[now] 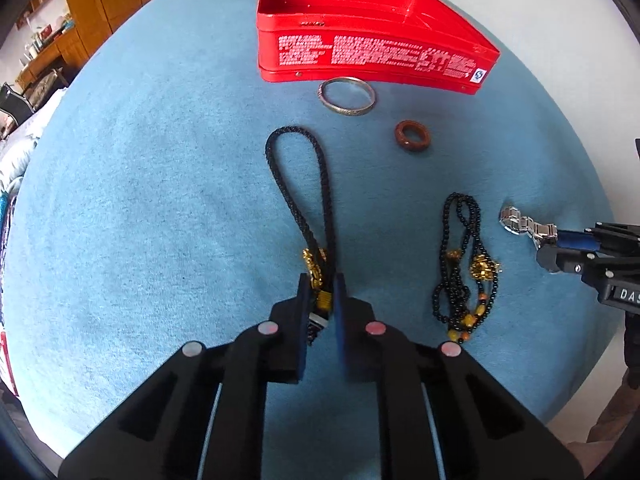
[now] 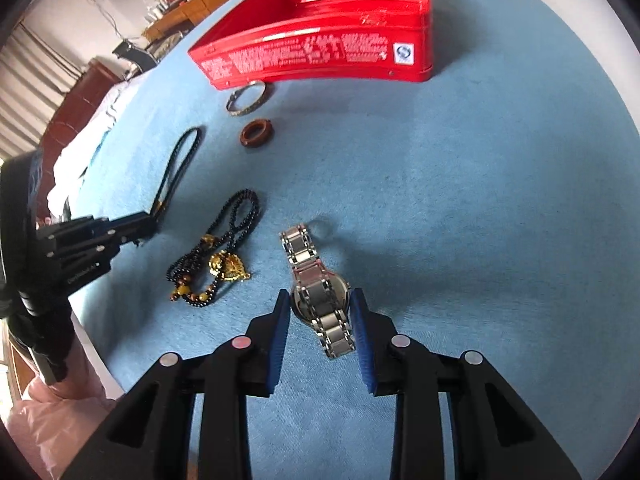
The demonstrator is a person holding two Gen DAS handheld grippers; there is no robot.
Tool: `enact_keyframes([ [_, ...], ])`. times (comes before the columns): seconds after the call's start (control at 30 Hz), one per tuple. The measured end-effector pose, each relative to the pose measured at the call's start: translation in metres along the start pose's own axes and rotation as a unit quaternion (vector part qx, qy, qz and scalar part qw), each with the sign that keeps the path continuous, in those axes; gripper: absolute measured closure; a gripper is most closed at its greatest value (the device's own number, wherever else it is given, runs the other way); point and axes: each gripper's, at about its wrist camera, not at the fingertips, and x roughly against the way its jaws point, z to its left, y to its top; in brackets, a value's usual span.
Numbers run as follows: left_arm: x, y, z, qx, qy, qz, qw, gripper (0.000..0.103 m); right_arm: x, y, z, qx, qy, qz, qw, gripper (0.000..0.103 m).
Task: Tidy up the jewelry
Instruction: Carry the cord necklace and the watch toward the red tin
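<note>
Jewelry: five loose pieces lie on the blue cloth (image 1: 140, 200) in front of the open red tin (image 1: 360, 52), which looks empty from here.
Black cord necklace (image 1: 298, 184): soft braided loop, stretched toward the tin, its gold charm end at the near side. Limp and light, I'd guess; it will dangle and swing when lifted.
Left gripper (image 1: 322, 292): jaws drawn in tight on the cord necklace at the gold charm and knot, the firmest bit to pinch.
Watch (image 2: 316, 284): steel link band, case face down it seems. Likely the heaviest piece, hard and slick, and the band will flop at its links.
Right gripper (image 2: 320, 312): jaws narrowed onto the watch case, pads against its two sides. The round case could twist or slip between flat pads.
Beaded necklace (image 2: 216, 256): black beads bunched in a heap with a gold pendant and amber beads, between the two grippers. Prone to tangling; the pendant looks the best hold.
Silver bangle (image 1: 347, 98): rigid, thin, touching or almost touching the tin wall. Take it across the rim.
Brown ring (image 1: 412, 136): small, thick, stiff, apart from the bangle.
</note>
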Motion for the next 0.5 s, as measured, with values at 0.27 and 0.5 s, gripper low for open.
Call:
enact_keyframes([
  [0.27,0.027,0.005,-0.007,-0.002,-0.012,-0.034,0.9993,0.098,0.021,0.005,-0.003,-0.013,0.002,-0.027,1.0,0.073],
  [0.5,0.034,0.01,-0.001,0.007,-0.019,-0.042,0.9989,0.098,0.022,0.008,-0.003,-0.021,0.009,-0.029,0.999,0.073],
])
